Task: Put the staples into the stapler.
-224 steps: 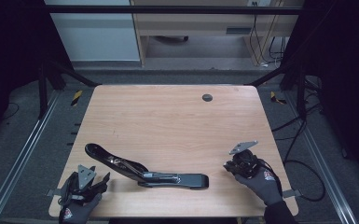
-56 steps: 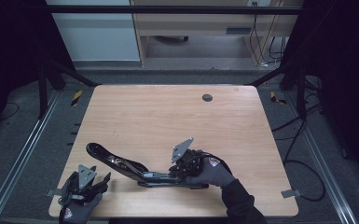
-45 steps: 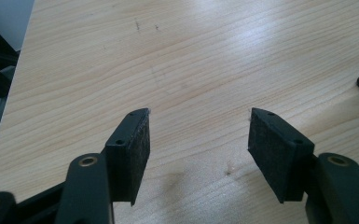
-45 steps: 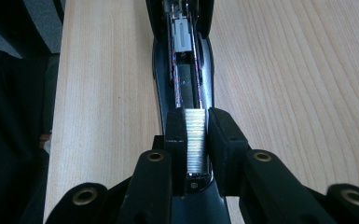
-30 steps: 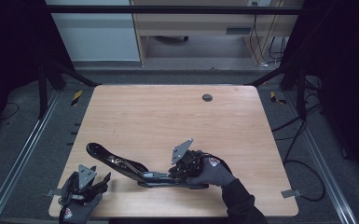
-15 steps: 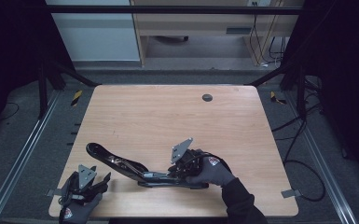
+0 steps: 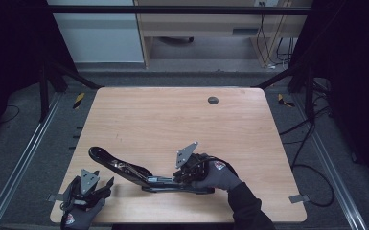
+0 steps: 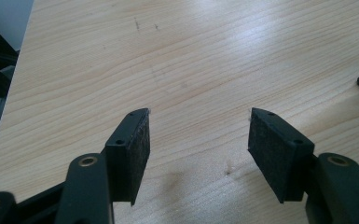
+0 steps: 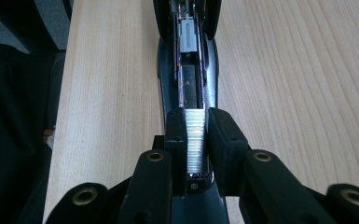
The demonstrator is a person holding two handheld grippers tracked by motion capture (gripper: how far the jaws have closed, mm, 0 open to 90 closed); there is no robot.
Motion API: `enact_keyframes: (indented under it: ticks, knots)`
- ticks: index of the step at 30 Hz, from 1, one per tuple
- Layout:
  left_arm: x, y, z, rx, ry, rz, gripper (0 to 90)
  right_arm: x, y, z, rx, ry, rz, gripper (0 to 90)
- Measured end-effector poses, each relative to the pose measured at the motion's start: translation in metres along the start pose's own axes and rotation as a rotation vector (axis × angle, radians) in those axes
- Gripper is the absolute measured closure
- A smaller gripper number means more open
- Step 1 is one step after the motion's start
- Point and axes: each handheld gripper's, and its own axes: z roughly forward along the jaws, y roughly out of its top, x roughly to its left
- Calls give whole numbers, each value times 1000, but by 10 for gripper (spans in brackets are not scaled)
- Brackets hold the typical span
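Pinching a strip of staples in our right hand-held gripper over the opened stapler (near the bench's front edge), our left hand-held gripper gapes empty.

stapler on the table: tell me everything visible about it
The black stapler lies opened out flat near the table's front edge, its top arm swung back toward the left tongs, which stand open and apart from it. Its metal magazine channel is exposed. The right tongs hold a silvery strip of staples over that channel.
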Motion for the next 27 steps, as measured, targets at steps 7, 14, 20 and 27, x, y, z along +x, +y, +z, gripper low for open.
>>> enact_keyframes:
  ticks: [7,14,20,27]
  knots:
    - [0,0,0,-1,0,0,385,1,0,1,12,-3,-9,781]
    - [0,0,0,-3,0,-2,385,1,-1,2,13,-8,-5,759]
    - [0,0,-1,-5,-2,-6,385,1,-4,-5,-15,-32,24,723]
    - [1,1,-2,-11,-10,-12,385,2,-8,-15,-81,-115,99,705]
